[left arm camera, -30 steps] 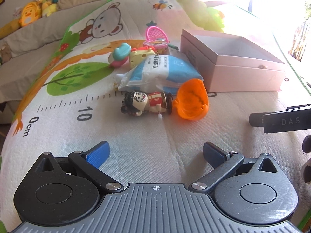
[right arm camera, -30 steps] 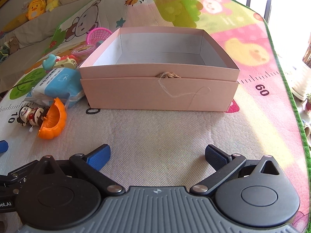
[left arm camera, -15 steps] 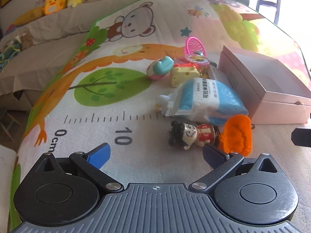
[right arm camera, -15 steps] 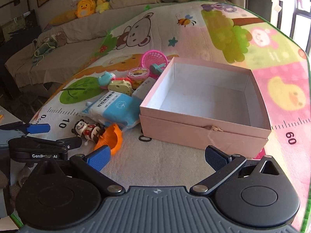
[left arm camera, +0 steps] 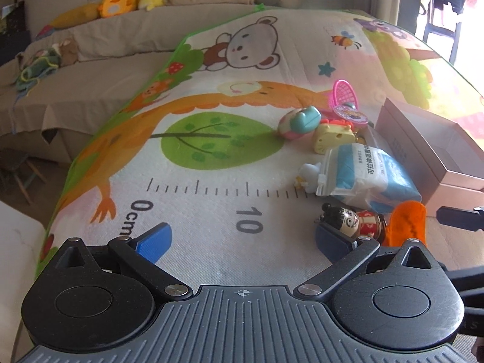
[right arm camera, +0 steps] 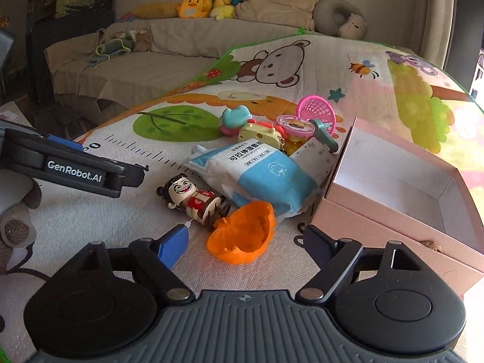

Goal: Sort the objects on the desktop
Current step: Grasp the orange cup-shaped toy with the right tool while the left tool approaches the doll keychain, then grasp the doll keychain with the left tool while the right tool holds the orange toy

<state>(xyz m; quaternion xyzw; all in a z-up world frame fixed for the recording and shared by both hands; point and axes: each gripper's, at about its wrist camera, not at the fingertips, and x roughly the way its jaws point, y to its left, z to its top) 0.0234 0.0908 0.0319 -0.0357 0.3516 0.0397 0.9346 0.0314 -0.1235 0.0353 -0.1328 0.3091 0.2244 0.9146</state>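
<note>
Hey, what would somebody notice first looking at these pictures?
Probably the orange bowl, lying tipped on the play mat right ahead of the right hand-held gripper, whose jaws are closing with nothing gripped. A doll lies beside it, and an empty pink box sits to the right.

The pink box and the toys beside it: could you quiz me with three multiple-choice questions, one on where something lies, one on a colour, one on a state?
1. The doll figure lies
A. inside the pink box
B. on the mat beside the orange shell
C. on the sofa

2. The little basket is
A. pink
B. black
C. white

3. The pink box is
A. lidded
B. crushed flat
C. open and empty

Answers: 1 B, the doll rests against the orange shell on the mat. 2 A, its mesh is bright pink. 3 C, its bare white floor shows, no lid on it.
</note>
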